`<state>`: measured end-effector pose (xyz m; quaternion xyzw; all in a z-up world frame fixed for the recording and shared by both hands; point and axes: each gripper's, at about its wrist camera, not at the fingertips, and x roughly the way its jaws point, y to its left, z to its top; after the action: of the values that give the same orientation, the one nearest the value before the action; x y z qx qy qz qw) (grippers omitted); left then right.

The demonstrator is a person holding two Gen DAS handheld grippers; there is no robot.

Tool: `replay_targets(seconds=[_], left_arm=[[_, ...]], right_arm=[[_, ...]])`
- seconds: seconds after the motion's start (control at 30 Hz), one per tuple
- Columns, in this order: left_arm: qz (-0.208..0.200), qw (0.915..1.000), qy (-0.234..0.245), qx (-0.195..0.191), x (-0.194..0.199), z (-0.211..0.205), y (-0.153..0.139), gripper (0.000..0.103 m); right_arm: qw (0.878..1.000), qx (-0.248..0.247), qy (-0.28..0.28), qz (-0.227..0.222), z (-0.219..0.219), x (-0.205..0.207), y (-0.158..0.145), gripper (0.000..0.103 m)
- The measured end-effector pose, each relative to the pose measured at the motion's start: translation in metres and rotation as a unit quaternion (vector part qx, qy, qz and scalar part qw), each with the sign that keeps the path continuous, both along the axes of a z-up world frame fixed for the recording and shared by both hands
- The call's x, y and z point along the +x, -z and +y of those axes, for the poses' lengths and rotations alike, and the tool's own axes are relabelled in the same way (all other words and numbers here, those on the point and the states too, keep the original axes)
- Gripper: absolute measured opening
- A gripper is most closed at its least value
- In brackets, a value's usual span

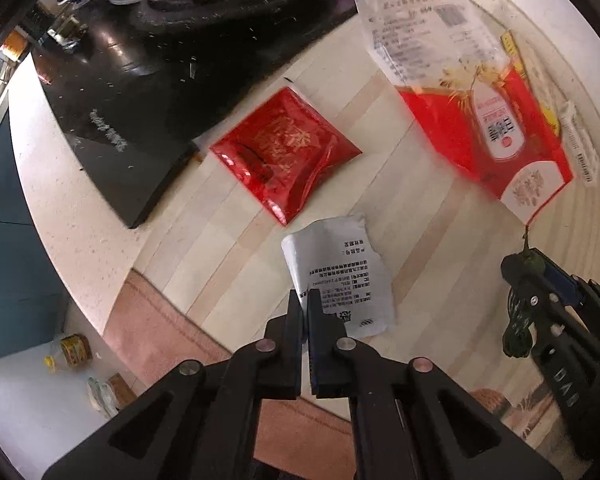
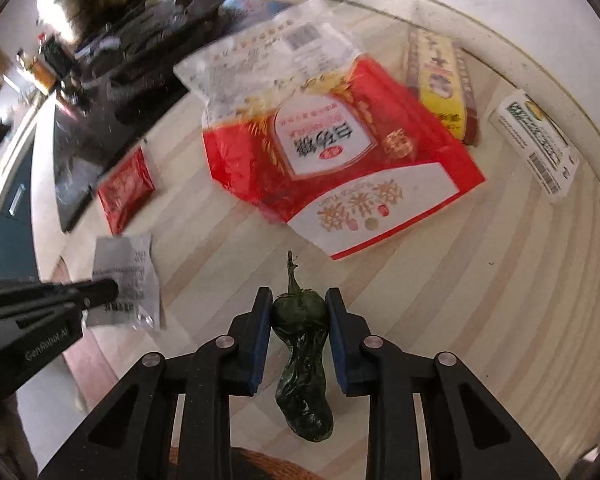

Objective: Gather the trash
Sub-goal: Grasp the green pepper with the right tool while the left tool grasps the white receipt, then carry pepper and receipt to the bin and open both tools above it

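Black left gripper: I am pinching its jaws tight on the near edge of the paper scrap, so the thin sheet is hanging forward from the tips instead of lying flat where I could not get under it.
Right gripper: I am clamping the wilted pepper at its thick stem end; the limp body is dangling down between the fingers, stem pointing forward.
Reason for both holds: I judge I am carrying one piece of trash in each hand to save a trip.
Red pouch: it is lying just beyond the scrap, beside the stove.
Big red bag: it is lying flat on the striped mat, partly covering a clear printed wrapper.
Yellow packet and white label: they are waiting at the far edge.
Bin: I am not seeing one in either view.
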<state>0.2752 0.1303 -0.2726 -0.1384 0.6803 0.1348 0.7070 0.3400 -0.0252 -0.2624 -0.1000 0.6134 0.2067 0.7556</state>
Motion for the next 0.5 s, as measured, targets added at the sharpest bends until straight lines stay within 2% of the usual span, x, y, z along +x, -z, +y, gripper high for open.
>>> replay_targets(seconds=[0.13,0.3,0.4,0.5], left_arm=[[-0.031,0.9995,0.0,0.006,-0.01,0.012,-0.025,0.0],[-0.069,0.9974,-0.021,0.005,-0.035,0.033,-0.063,0.0],[-0.087,0.9952,-0.044,0.006,-0.057,0.057,-0.076,0.0],[-0.099,0.9918,-0.08,0.006,-0.098,0.087,-0.085,0.0]], right_arm=[[0.999,0.045,0.027,0.011,-0.015,-0.002,-0.018,0.028],[0.995,0.089,0.027,0.023,-0.011,-0.021,-0.045,0.028],[0.993,0.112,0.01,0.03,0.013,-0.037,-0.062,0.028],[0.99,0.133,-0.021,0.038,0.049,-0.053,-0.08,0.028]])
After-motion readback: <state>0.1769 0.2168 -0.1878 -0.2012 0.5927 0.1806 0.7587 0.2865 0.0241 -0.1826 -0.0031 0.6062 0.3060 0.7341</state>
